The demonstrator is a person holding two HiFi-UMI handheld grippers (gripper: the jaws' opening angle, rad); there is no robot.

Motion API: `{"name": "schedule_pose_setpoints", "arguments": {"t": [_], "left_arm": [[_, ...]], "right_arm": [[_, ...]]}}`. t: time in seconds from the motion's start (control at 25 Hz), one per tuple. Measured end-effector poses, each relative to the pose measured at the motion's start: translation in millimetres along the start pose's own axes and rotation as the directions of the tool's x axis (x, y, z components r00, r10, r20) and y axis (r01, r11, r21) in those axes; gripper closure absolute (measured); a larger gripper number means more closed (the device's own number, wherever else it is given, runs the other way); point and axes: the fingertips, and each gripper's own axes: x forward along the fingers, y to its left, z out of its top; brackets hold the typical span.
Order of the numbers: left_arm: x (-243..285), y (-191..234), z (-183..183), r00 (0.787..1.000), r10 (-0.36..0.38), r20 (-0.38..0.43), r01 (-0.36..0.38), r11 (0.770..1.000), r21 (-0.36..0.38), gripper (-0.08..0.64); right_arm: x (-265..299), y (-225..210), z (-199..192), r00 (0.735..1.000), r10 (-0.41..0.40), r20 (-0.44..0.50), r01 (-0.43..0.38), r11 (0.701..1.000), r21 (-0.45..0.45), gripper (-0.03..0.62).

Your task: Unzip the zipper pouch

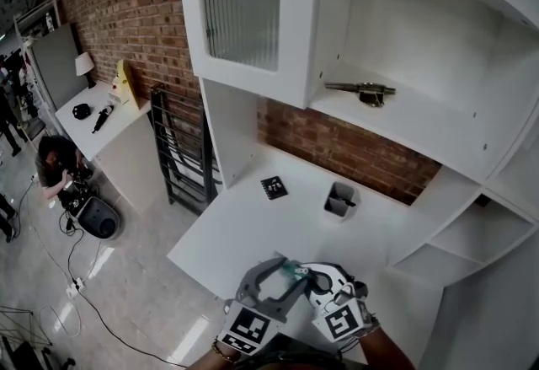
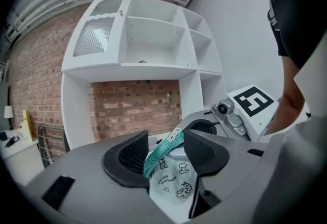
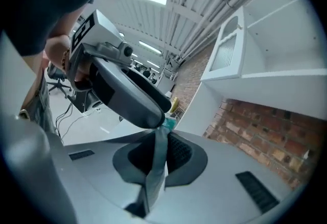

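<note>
No legible text, small print beside cartoon drawings on pouch (image 2: 173, 179), lower centre, too small to read

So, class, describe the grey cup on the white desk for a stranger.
Find the white shelving unit against the brick wall, then its desk below. The grey cup stands right of a flat black tile; only the cup has height.

Zipper pouch (image 2: 173, 179): lower part hidden behind your left gripper (image 2: 166, 142) body | metal item (image 1: 364, 91) on the shelf (image 1: 421, 131): too small to identify | dark card (image 1: 274, 187) on the table (image 1: 244, 233): print unreadable from your head view.
</note>
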Motion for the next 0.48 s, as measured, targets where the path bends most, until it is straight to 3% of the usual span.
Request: {"name": "schedule_pose_setpoints", "arguments": {"t": [0.2, 0.36, 0.48], "left_arm": [[3, 0, -9, 0.998, 0.045, -0.037, -0.047, 0.998, -0.049, 0.36], [7, -5, -18, 0.996, 0.035, -0.082, -0.041, 0.997, -0.068, 0.362], [8, -7, -23, 0.996, 0.025, -0.083, -0.037, 0.99, -0.136, 0.387]], "right_arm": [[4, 2, -1, 0.996, -0.077, -0.045, 0.068, 0.983, -0.17, 0.584], [7, 9, -7, 0.989, -0.113, -0.098, 0.071, 0.932, -0.356, 0.584], [8, 8, -12, 0.984, -0.136, -0.118, 0.074, 0.903, -0.424, 0.583]]}}
